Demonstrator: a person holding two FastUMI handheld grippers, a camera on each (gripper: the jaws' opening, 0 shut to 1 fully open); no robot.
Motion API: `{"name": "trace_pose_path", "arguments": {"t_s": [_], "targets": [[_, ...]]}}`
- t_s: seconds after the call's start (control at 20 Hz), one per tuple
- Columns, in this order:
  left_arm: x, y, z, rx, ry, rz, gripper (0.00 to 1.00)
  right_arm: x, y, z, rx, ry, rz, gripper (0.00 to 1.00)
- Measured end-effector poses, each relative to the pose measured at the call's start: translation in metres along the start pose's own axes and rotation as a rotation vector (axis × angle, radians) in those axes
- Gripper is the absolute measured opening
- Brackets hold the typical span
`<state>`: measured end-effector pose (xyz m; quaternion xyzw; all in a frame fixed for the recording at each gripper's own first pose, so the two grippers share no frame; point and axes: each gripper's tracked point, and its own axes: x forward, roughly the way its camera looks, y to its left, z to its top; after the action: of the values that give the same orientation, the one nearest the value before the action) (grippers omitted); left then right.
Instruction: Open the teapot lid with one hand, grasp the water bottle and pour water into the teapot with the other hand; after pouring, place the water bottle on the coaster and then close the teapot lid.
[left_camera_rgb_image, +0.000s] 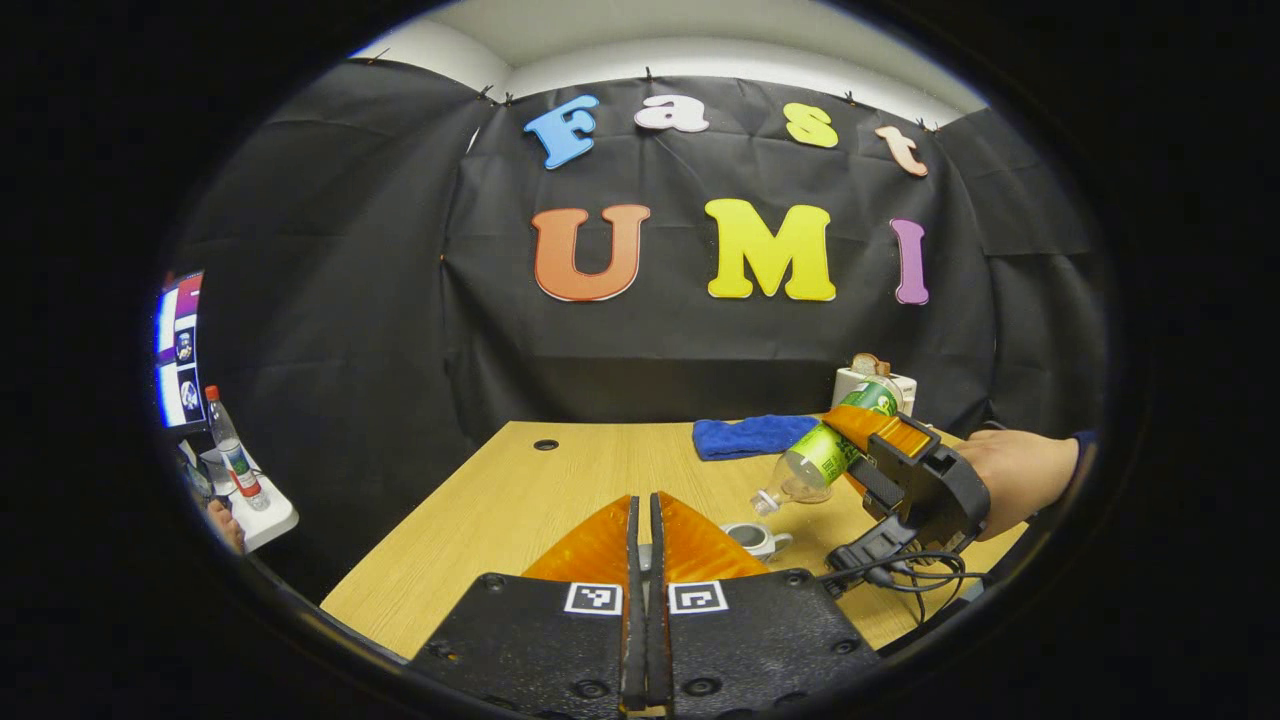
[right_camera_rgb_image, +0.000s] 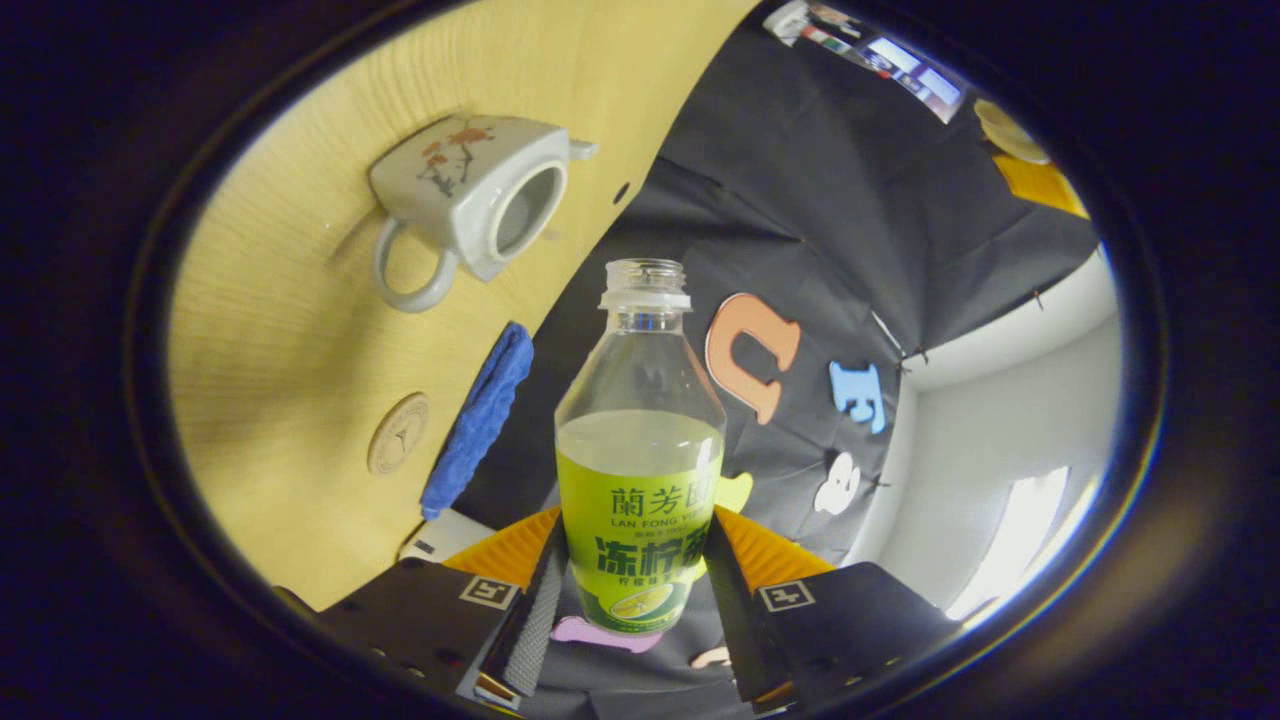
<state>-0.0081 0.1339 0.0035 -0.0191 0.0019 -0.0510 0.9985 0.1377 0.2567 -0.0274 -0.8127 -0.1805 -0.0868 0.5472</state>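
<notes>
My left tool (left_camera_rgb_image: 645, 520) has a black screw-studded body with two square black-and-white markers, my right tool (left_camera_rgb_image: 855, 440) is a black housing trailing looped black cables, held by a hand (left_camera_rgb_image: 1015, 475) in a dark cuff.

Green-labelled water bottle (right_camera_rgb_image: 640, 470); white floral teapot (right_camera_rgb_image: 470, 200); blue cloth (right_camera_rgb_image: 480, 420).

The water bottle (right_camera_rgb_image: 640, 440) carries a green label reading "LAN FONG" beneath Chinese characters 蘭芳, with larger characters 冻柠 below.
</notes>
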Motion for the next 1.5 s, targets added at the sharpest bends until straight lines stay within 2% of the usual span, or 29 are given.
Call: {"name": "trace_pose_path", "arguments": {"t_s": [0.1,0.35,0.45,0.55,0.7,0.85,0.95,1.05,1.15,1.25,1.5], "targets": [[0.001,0.001,-0.002,-0.002,0.004,0.001,0.03,0.002,0.008,-0.008,0.115,0.021,0.029,0.74],[0.003,0.003,-0.004,-0.010,0.016,0.004,0.03,0.014,0.032,-0.029,0.511,0.104,0.148,0.71],[0.003,0.002,-0.005,-0.012,0.017,0.005,0.03,0.016,0.040,-0.034,0.649,0.120,0.179,0.72],[0.004,0.001,-0.006,-0.009,0.020,0.005,0.03,0.019,0.054,-0.035,0.788,0.149,0.245,0.75],[0.005,-0.004,-0.007,0.000,0.023,-0.001,0.03,0.027,0.065,-0.041,1.045,0.204,0.312,0.74],[0.006,-0.010,-0.005,0.022,0.016,-0.012,0.03,0.034,0.075,-0.036,1.357,0.247,0.401,0.72],[0.005,-0.011,-0.005,0.016,0.013,-0.020,0.03,0.040,0.070,-0.035,1.553,0.261,0.407,0.74],[0.007,-0.010,-0.005,0.003,0.013,-0.016,0.03,0.050,0.063,-0.035,1.711,0.263,0.408,0.72],[0.009,-0.007,-0.004,-0.011,0.007,-0.002,0.03,0.063,0.063,-0.039,1.812,0.275,0.389,0.73],[0.011,-0.006,-0.003,-0.033,0.002,0.002,0.03,0.073,0.076,-0.038,1.871,0.306,0.404,0.72],[0.014,-0.010,-0.009,-0.021,0.018,-0.005,0.03,0.094,0.104,-0.026,1.926,0.335,0.442,0.72]]}}
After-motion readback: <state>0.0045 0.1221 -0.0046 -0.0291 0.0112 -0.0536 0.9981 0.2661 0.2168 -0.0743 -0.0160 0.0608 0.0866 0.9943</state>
